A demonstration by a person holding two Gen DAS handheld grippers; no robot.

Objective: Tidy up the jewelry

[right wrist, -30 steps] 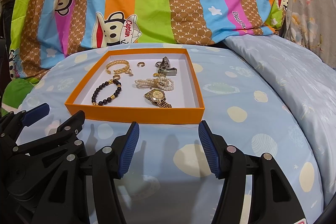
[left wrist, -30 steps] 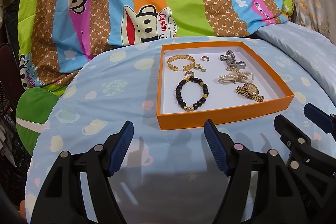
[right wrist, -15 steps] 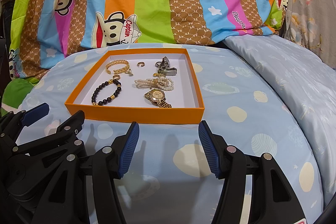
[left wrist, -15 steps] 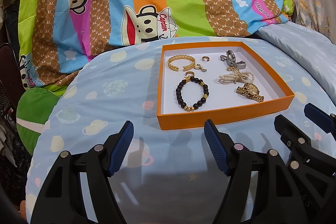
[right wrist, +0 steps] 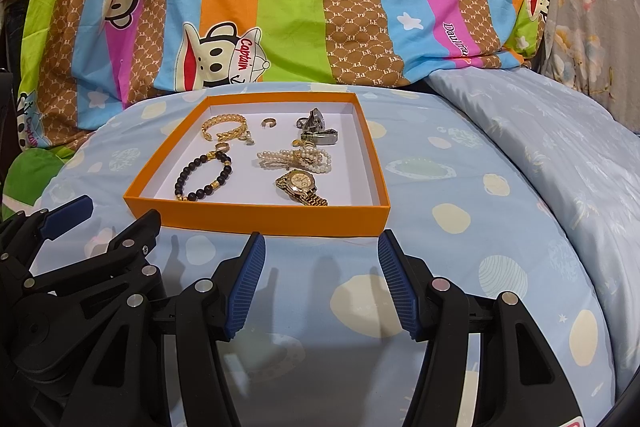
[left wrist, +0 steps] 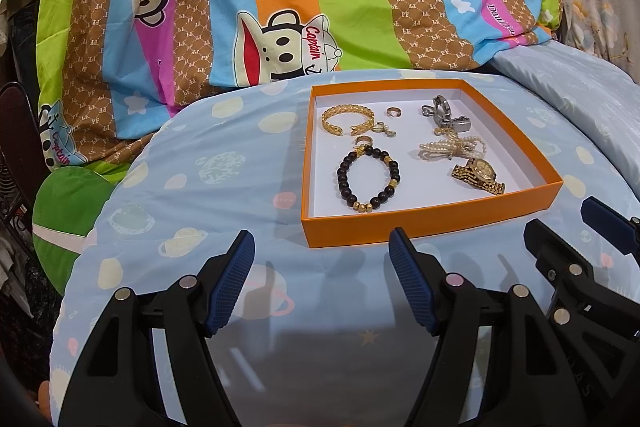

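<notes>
Lying loose in the orange tray [left wrist: 420, 227] on the bed [left wrist: 200, 187] are all the pieces: gold cuff [left wrist: 347, 119], bead bracelet [left wrist: 368, 179], pearls [left wrist: 452, 149], watch [left wrist: 478, 174], small rings [left wrist: 394, 112] and a silver piece [left wrist: 444, 115]. Both the left gripper [left wrist: 320, 281] and right gripper [right wrist: 320, 283] hang short of the tray, jaws wide apart and empty. This fits jewelry either gathered or awaiting sorting. Any pick should take one piece, clear of its neighbours. Only the right view shows bare bed right of the tray; the left shows a green cushion [left wrist: 60, 211]
</notes>
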